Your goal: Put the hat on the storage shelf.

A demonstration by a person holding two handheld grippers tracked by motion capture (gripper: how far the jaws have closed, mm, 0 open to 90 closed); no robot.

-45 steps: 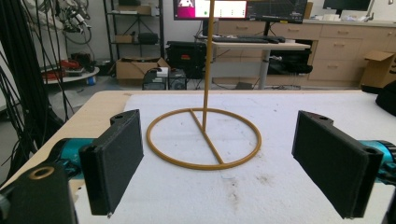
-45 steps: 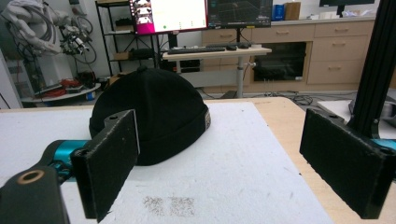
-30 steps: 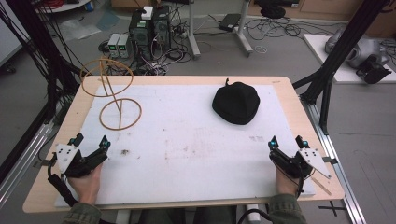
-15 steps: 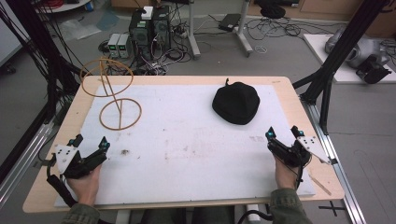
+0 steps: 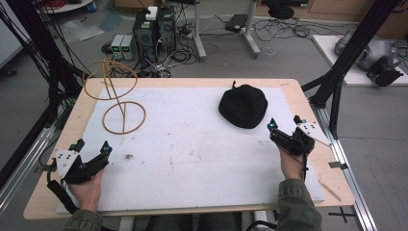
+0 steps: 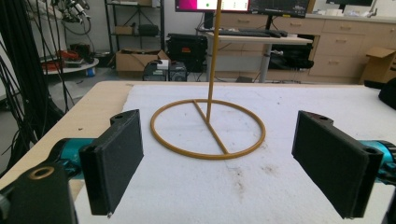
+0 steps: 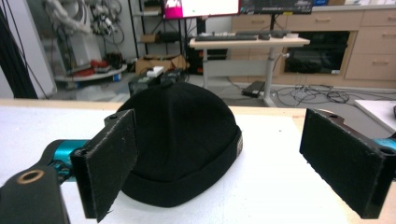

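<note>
A black knit cap [image 5: 243,106] lies on the white foam mat at the far right; in the right gripper view the cap [image 7: 180,135] sits just ahead of the jaws. My right gripper [image 5: 285,123] hangs open a short way to the cap's right front, holding nothing. A tan wire stand [image 5: 118,98], a ring base with an upright post and a ring on top, stands at the far left; its base [image 6: 208,128] lies ahead in the left gripper view. My left gripper [image 5: 91,146] rests open near the front left, empty.
The white foam mat [image 5: 192,154] covers most of the wooden table [image 5: 298,91]. Black frame posts [image 5: 349,53] rise beside the table's right and left edges. Computers and cables lie on the floor beyond the far edge.
My right gripper has moved forward and slightly up toward the black cap. The left gripper has stayed in place.
</note>
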